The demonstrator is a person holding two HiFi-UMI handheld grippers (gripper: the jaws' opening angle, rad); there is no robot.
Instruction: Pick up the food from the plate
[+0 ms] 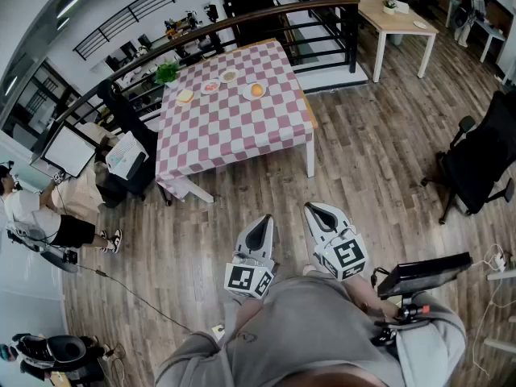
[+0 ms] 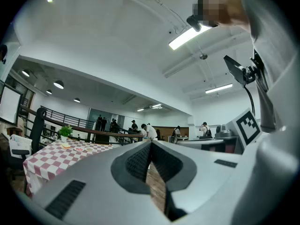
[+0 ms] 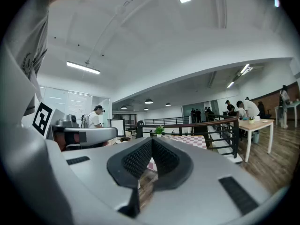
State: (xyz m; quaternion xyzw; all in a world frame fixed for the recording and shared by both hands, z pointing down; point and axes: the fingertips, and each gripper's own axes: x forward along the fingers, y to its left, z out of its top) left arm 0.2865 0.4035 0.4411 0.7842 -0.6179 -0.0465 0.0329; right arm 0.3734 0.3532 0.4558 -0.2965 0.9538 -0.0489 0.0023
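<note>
A table with a pink-and-white checked cloth (image 1: 234,111) stands well ahead of me. Near its far edge lie small plates of food: an orange piece on a white plate (image 1: 255,90), a pinkish one (image 1: 210,88), a pale one (image 1: 229,76) and a yellow one (image 1: 185,96). My left gripper (image 1: 260,226) and right gripper (image 1: 316,213) are held close to my body over the wooden floor, far short of the table. Both are shut with nothing between the jaws (image 2: 150,146) (image 3: 151,144). The table (image 2: 51,156) shows small at the left in the left gripper view.
A small potted plant (image 1: 167,72) stands at the table's far left corner. A black railing (image 1: 242,22) runs behind it. A black office chair (image 1: 476,164) is at the right, a seated person (image 1: 48,208) and a monitor (image 1: 68,150) at the left. A light wooden table (image 1: 395,18) stands beyond.
</note>
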